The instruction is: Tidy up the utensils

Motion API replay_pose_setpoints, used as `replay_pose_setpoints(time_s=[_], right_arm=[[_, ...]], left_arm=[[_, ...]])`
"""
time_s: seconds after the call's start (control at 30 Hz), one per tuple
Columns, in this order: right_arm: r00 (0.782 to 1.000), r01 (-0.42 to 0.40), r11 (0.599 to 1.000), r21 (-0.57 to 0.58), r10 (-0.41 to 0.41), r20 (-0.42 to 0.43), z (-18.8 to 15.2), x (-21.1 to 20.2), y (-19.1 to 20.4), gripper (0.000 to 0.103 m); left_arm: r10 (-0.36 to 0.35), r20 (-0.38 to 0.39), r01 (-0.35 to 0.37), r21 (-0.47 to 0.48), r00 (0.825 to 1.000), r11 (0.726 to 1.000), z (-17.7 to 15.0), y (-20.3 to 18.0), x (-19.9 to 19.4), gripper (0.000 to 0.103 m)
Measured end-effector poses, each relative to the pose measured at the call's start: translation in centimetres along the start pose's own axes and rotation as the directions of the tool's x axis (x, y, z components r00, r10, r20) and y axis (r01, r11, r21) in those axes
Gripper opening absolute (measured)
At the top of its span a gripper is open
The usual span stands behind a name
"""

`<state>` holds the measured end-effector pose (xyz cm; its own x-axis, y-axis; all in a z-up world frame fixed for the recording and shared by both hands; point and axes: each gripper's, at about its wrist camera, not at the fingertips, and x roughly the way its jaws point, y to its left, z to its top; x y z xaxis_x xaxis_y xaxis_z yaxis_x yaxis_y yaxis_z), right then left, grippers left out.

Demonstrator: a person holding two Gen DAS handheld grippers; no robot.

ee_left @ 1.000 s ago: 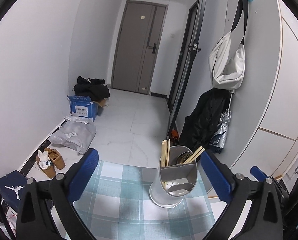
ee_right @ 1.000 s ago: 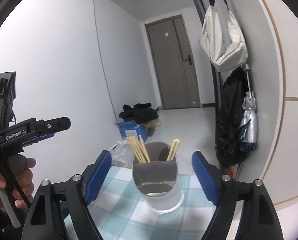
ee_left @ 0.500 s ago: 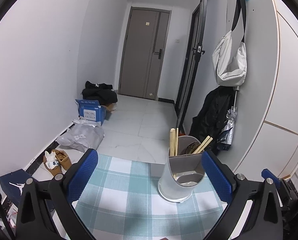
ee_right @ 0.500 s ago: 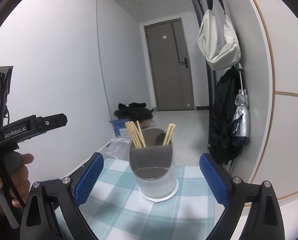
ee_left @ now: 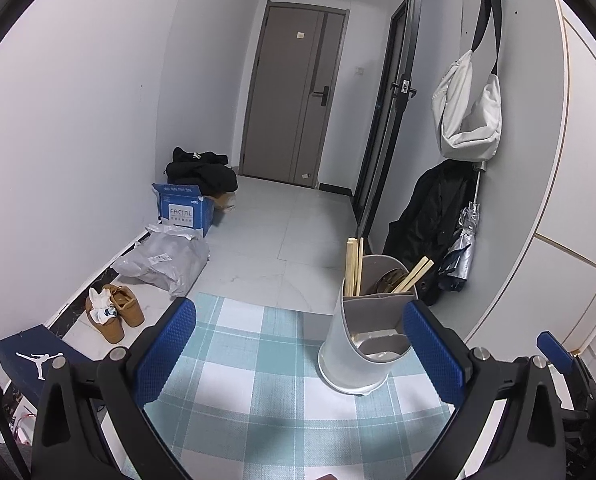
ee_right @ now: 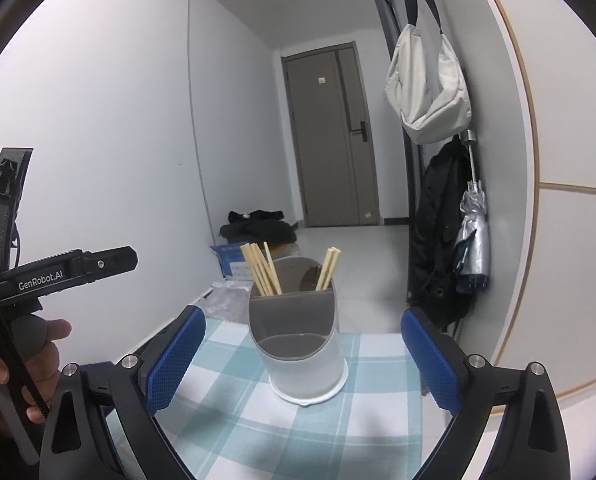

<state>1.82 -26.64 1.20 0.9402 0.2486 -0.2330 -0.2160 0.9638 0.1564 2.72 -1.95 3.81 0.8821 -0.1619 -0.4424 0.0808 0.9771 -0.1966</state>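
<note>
Utensil holder (ee_right: 298,336): one | chopstick (ee_right: 264,270) bunches: two | left gripper (ee_left: 299,354), right gripper (ee_right: 303,360): both wide, empty

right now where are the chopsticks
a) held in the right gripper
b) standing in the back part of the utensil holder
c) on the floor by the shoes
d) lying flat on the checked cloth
b, the chopsticks stand upright in the rear compartments of the utensil holder, while the right gripper is open and empty.
</note>
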Motion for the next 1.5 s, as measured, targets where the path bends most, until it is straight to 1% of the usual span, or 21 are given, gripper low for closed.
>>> replay_pose_setpoints(time_s=[0.13,0.37,0.47,0.6,0.7,1.1,1.3,1.4,1.5], right_arm=[[1.0,0.005,1.0,0.009,-0.005,0.002,-0.02,-0.09,-0.07,0.1],[1.0,0.015,1.0,-0.005,-0.015,0.006,-0.13,-0.25,0.2,0.101],[1.0,0.015,1.0,-0.008,-0.015,0.006,-0.17,-0.31,0.26,0.101],[1.0,0.019,1.0,-0.012,-0.019,0.004,-0.22,-0.24,0.3,0.101],[1.0,0.021,1.0,-0.01,-0.021,0.004,-0.19,-0.26,0.31,0.101],[1.0,0.026,0.999,-0.018,-0.026,-0.001,-0.2,-0.12,0.36,0.101],[1.0,0.028,0.999,-0.018,-0.028,-0.003,-0.23,-0.09,0.3,0.101],[1.0,0.03,0.999,-0.02,-0.03,-0.004,-0.27,-0.06,0.31,0.101],[1.0,0.03,0.999,-0.023,-0.03,-0.008,-0.34,0.04,0.33,0.101]], left_arm=[[0.0,0.005,0.0,0.005,1.0,1.0,0.01,0.02,-0.12,0.102],[0.02,0.013,-0.02,0.008,1.0,1.0,0.12,-0.03,-0.33,0.102],[0.023,0.026,-0.024,0.039,0.999,0.999,-0.03,-0.47,-0.5,0.102],[0.013,0.032,-0.015,0.051,0.999,0.999,-0.15,-0.69,-0.67,0.102],[0.007,0.024,-0.008,0.041,1.0,0.999,-0.16,-0.51,-0.62,0.102],[0.022,0.017,-0.023,0.027,1.0,0.999,-0.04,-0.42,-0.41,0.102],[0.001,-0.003,-0.001,0.01,1.0,1.0,-0.15,-0.15,-0.19,0.102],[0.011,0.016,-0.012,0.012,1.0,1.0,-0.19,-0.16,-0.41,0.102],[0.006,0.014,-0.007,0.009,1.0,1.0,-0.12,-0.08,-0.36,0.102]])
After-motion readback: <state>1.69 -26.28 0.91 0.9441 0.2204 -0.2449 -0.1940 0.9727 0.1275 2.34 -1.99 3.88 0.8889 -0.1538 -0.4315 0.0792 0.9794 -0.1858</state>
